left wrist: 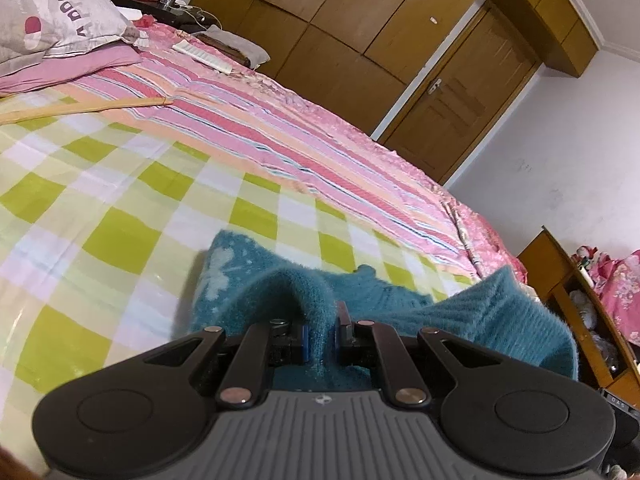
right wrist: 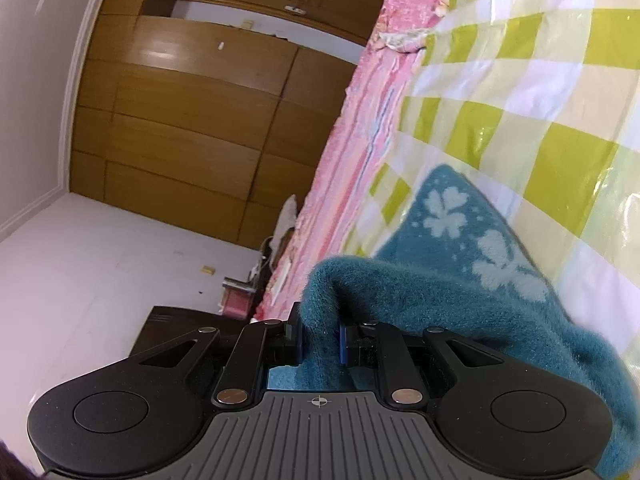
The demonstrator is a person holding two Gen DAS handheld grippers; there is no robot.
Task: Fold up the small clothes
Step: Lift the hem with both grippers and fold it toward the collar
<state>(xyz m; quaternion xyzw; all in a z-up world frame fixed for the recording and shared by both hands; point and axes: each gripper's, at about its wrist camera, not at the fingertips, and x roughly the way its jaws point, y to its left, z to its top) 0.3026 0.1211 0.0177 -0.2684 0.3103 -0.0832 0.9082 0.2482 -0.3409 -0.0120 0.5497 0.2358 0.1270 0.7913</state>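
1. The left gripper [left wrist: 322, 338] is clamped tight on a fold of the fuzzy teal knitted garment with pale clover prints [left wrist: 256, 280].
2. The right gripper [right wrist: 320, 340] pinches another raised fold of it [right wrist: 460, 280].
3. The garment's remainder lies on the green-and-white checked plastic sheet [left wrist: 120, 184] covering the bed.

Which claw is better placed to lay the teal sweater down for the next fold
Neither clearly: left claw and right claw each pinch a raised edge of the teal sweater above the checked sheet.
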